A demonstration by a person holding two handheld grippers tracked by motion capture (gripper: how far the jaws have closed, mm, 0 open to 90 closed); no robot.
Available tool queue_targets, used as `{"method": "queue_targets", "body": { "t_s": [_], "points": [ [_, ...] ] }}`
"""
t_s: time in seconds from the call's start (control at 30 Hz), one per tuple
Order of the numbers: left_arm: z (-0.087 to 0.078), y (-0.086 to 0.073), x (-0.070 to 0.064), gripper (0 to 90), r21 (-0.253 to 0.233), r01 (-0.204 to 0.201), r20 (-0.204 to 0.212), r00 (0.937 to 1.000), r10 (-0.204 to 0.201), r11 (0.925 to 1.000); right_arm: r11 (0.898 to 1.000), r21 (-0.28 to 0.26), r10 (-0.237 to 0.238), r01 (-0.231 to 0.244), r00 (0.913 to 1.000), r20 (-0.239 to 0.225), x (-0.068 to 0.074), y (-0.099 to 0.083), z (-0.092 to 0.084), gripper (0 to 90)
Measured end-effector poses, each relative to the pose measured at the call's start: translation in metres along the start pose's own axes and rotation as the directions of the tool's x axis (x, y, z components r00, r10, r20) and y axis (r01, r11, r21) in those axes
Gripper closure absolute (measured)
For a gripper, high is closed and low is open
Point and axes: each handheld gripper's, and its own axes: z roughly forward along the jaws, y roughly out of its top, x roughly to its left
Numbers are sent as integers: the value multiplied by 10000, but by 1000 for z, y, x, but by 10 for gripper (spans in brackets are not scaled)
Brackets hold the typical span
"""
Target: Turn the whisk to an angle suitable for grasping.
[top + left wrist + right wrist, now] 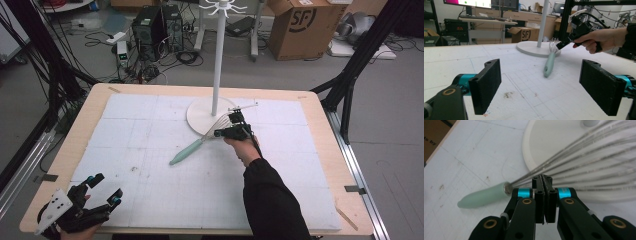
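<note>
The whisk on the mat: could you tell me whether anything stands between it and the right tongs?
Nothing visible does. The right tongs, shut, sit right at the whisk, against its wires beside the green handle; only bare mat and the stand's white base lie around it.

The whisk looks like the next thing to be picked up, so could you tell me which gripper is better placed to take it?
Right. The right gripper sits at the whisk, jaws shut just by its wires, beside the stand base. The left gripper waits open at the table's near left corner, well away from it.
</note>
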Motion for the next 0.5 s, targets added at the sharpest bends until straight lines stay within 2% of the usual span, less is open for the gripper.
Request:
{"method": "queue_targets", "body": {
  "t_s": [0.13,0.23,0.33,0.5],
  "points": [
    [1,0,0,183,22,-28,38,10000,27,10000,10000,6,-23,23,9999,-116,0,-7,-3,886],
    [3,0,0,183,62,1,61,10000,-1,10000,9988,-477,-67,49,9992,-392,5,-2,-9,887],
    [3,0,0,183,44,-6,82,10000,6,10000,9978,-640,-190,170,9993,-318,9,9,-8,887],
    [4,-1,1,183,90,-10,102,9999,9,10000,9969,-781,-89,80,9999,-112,6,21,-6,888]
  ]
}}
